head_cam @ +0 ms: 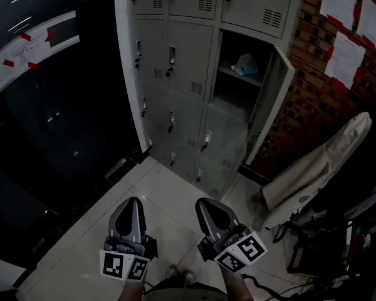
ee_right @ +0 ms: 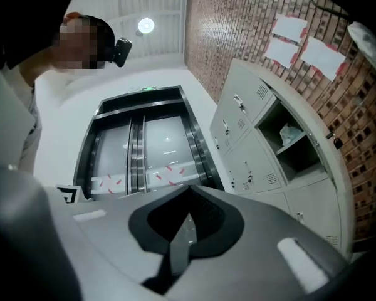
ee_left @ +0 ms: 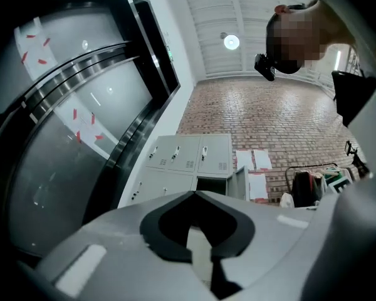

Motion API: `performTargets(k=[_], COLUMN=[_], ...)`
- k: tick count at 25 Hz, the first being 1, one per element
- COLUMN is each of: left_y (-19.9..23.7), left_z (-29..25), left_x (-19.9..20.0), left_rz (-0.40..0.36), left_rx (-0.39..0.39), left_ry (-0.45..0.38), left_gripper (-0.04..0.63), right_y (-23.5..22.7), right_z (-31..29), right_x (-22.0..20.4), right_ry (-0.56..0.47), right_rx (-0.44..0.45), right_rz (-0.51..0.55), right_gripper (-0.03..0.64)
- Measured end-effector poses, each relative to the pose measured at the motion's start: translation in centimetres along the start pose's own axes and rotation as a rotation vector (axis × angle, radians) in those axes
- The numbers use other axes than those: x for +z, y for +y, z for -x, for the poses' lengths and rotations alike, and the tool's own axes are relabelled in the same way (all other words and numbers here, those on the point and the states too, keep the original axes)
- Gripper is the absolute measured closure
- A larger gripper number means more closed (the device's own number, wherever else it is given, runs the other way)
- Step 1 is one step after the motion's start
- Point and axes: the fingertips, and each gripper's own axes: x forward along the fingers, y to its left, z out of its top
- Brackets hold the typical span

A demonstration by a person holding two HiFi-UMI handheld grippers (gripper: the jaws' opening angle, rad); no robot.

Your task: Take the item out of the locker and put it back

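Note:
The grey locker bank (head_cam: 175, 74) stands ahead of me, with one compartment open and its door (head_cam: 272, 99) swung to the right. On that compartment's shelf lies a pale blue item (head_cam: 244, 64), which in the right gripper view shows as the item (ee_right: 290, 132) inside the open locker. My left gripper (head_cam: 132, 200) and right gripper (head_cam: 204, 202) hang low over the floor, well short of the lockers. Both are shut with nothing in them. The left gripper (ee_left: 195, 194) faces the lockers from afar, and the right gripper (ee_right: 189, 190) points toward the lift doors.
Dark glass lift doors with red-and-white tape (head_cam: 31, 42) stand to the left. A brick wall (head_cam: 313, 99) with white papers (head_cam: 344, 55) is at the right. Below it leans a white-draped object (head_cam: 319, 162) beside cluttered gear (head_cam: 326, 249). Pale floor tiles (head_cam: 113, 231) lie under the grippers.

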Motion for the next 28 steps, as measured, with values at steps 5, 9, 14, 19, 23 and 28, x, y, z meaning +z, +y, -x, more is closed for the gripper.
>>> performTargets(k=[5, 9, 14, 19, 23, 28], left_y=[-1.5, -2.3, -1.8, -0.3, 0.1, 0.4], left_z=[1.1, 1.5, 2.7, 3.8, 4.1, 4.2], left_x=[1.7, 2.6, 2.0, 1.6, 1.4, 1.3], left_rz=[0.029, 0.035, 0.05, 0.077, 0.083, 0.084], left_rx=[-0.02, -0.044, -0.049, -0.02, -0.016, -0.018], left_ry=[-0.026, -0.053, -0.032, -0.014, -0.007, -0.002], left_gripper=[0.59, 0.59, 0.591, 0.59, 0.59, 0.589], right_y=[2.5, 4.0, 5.1, 5.1, 5.1, 5.5], right_z=[1.1, 1.4, 1.6, 1.9, 1.8, 1.4], right_x=[0.9, 0.4, -0.5, 0.0, 0.2, -0.1], right_ry=[0.0, 0.034, 0.043, 0.033, 0.024, 0.021], right_rx=[0.005, -0.011, -0.02, -0.044, -0.048, -0.035], right_rz=[0.035, 0.102, 0.084, 0.081, 0.083, 0.081], right_gripper=[0.621, 0.621, 0.621, 0.623, 0.623, 0.622])
